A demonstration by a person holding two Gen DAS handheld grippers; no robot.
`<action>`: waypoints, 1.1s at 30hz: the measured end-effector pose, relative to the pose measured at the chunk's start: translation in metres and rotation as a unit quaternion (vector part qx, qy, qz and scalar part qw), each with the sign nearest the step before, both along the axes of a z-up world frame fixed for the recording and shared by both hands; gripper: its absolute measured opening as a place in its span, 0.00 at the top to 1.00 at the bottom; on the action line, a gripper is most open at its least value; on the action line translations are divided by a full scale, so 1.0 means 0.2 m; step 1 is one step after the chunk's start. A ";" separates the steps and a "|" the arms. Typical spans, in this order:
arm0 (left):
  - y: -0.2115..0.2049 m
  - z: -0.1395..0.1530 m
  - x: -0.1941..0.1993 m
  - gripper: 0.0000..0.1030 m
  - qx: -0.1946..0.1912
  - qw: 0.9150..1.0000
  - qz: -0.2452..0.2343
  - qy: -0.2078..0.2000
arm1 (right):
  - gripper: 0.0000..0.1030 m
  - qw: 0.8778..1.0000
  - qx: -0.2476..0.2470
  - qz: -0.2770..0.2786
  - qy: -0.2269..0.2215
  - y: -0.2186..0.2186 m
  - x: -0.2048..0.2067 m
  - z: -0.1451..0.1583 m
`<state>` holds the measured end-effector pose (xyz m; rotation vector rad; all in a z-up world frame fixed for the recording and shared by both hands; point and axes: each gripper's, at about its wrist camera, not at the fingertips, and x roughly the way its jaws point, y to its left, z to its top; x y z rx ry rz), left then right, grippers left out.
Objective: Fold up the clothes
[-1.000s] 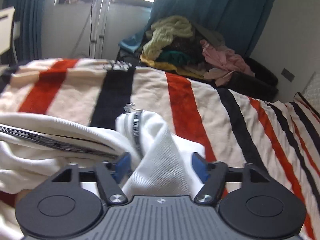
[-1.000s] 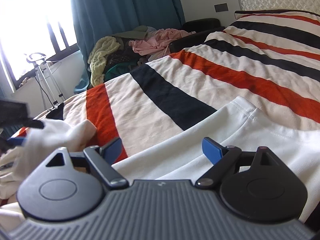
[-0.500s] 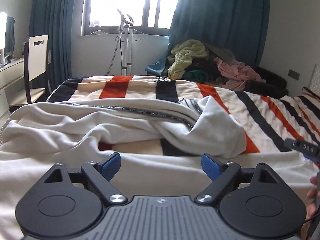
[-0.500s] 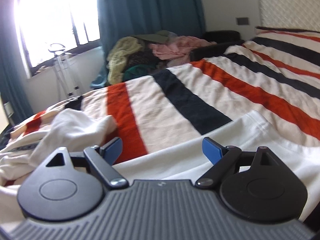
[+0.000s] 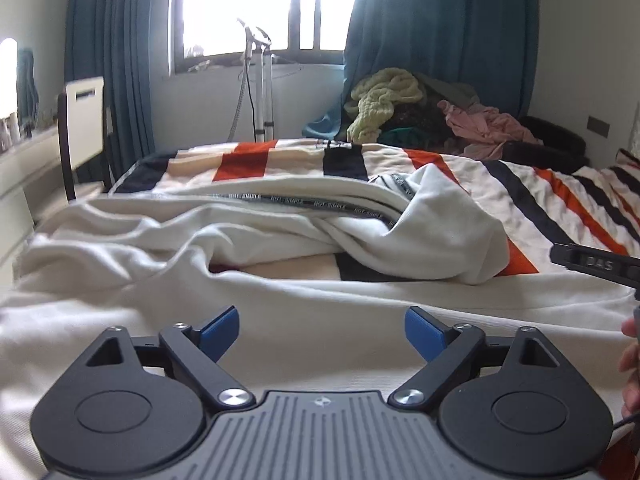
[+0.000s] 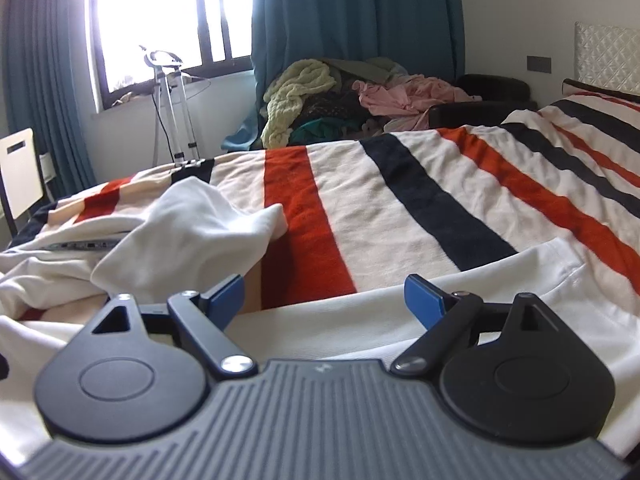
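left wrist: left gripper [image 5: 320, 330] jaws wide, empty, over white garment [image 5: 280, 240]; right gripper [image 6: 322, 300] likewise.

We are in a home bedroom: ahead of our jaws lies a striped bed [image 6: 420, 200], beyond it heaped laundry [image 6: 340, 96], teal curtains [image 6: 352, 12] and a window [image 5: 256, 4].

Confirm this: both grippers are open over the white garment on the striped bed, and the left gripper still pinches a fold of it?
Not quite. In the left wrist view the left gripper is open and pinches nothing; the white garment lies flat beneath it. The rest holds.
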<state>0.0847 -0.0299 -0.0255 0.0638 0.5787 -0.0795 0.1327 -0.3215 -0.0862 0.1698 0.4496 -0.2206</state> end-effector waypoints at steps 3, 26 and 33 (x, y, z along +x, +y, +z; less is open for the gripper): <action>-0.09 0.10 -0.05 0.06 0.012 1.000 0.015 0.008 | 0.14 1.000 0.006 -0.005 0.002 -0.02 0.00 -0.01; -0.90 1.03 -0.64 0.00 0.062 0.989 -0.057 0.122 | 0.14 0.994 0.089 -0.055 0.017 -0.22 -0.04 -0.02; -0.78 1.02 -0.59 0.00 0.021 0.996 -0.036 0.082 | 0.14 0.994 0.091 -0.055 0.023 -0.22 -0.03 -0.03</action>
